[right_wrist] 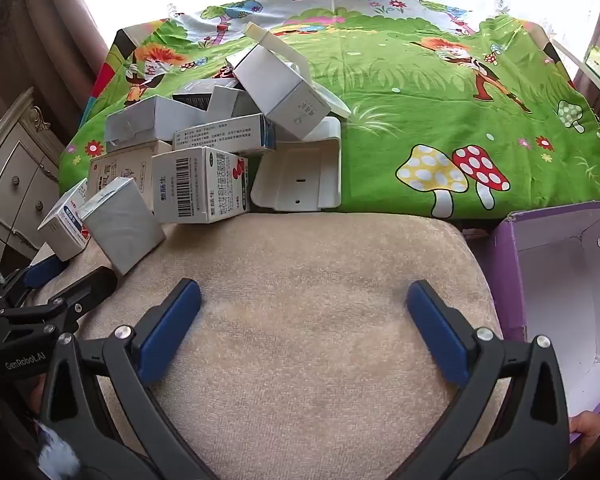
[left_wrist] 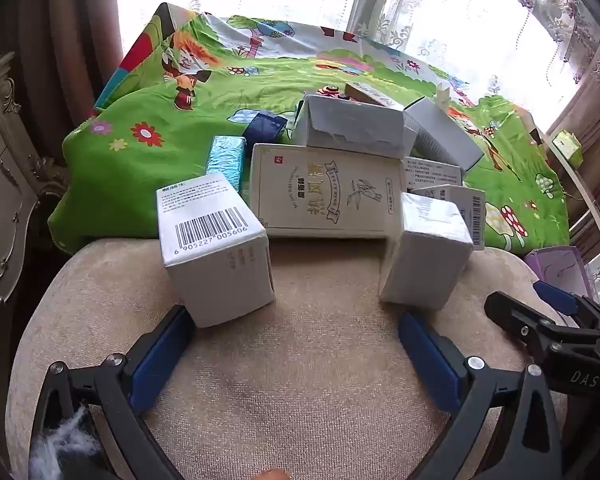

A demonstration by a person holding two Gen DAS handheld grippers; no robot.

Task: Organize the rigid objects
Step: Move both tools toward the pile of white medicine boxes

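While the white cardboard boxes (left_wrist: pixel 340 184) sit heaped at the beige cushion's (right_wrist: pixel 320 280) far edge, left claw (left_wrist: pixel 296 344) and right claw (right_wrist: pixel 304 320) gape wide, empty, ready to grab.

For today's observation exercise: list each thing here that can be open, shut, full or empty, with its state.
Left claw: open, holding nothing.
Right claw: open, holding nothing.
Purple box: open, empty as far as visible.
Barcode carton: closed.
White tray: empty.
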